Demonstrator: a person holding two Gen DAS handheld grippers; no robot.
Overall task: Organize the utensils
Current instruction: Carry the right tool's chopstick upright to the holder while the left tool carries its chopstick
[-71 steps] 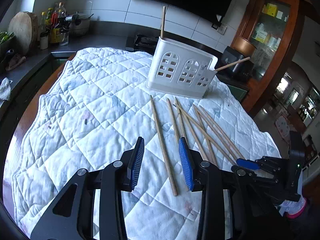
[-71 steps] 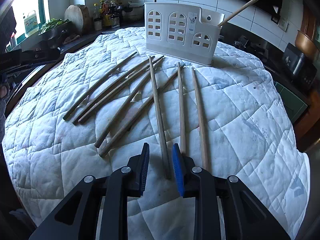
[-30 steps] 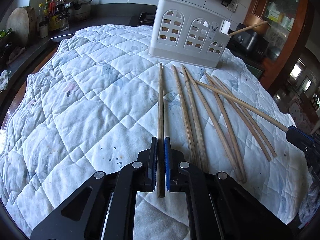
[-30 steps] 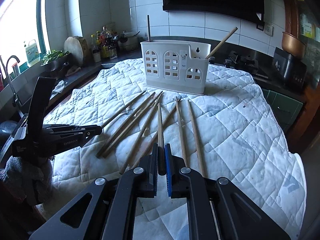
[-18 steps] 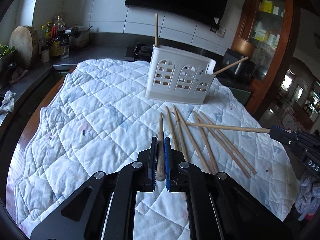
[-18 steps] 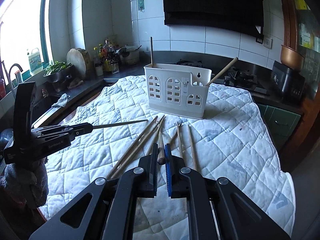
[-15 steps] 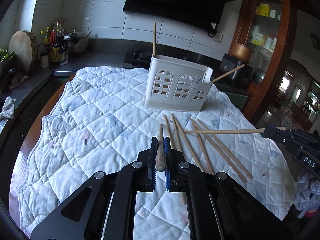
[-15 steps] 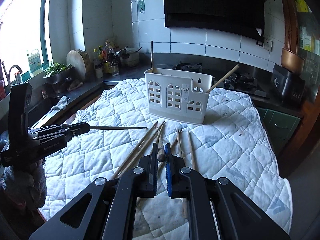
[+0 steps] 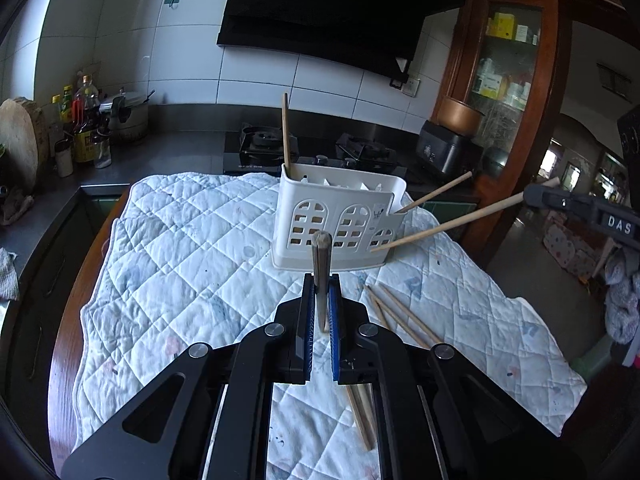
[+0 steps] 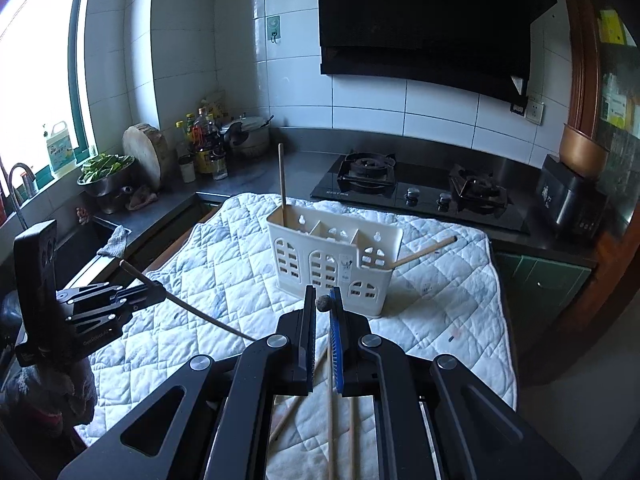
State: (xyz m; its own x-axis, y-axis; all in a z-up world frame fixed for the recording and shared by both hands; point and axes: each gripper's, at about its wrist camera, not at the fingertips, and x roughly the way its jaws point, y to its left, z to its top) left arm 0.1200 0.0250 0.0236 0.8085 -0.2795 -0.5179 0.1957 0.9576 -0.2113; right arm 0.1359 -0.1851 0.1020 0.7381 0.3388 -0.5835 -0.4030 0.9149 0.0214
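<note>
Both chopsticks have been lifted clear of the quilted cloth (image 9: 192, 240) since the earlier frames, where they lay flat among the others, and have been carried toward the white holder (image 9: 340, 220). The left gripper (image 9: 321, 312) is clenched on one chopstick (image 9: 321, 256), held end-on and pointing down at the cloth in front of the holder. The right gripper (image 10: 321, 320) is likewise clamped on a second chopstick (image 10: 323, 303), whose tip is seen just in front of the holder's low compartment. One stick is already stood upright in the tall left compartment and another is leaned out of the low right one; several loose sticks (image 9: 400, 316) are left on the cloth. If both held sticks are brought in together, they could be knocked against each other or against the rim, and the light holder could be pushed or tipped.
</note>
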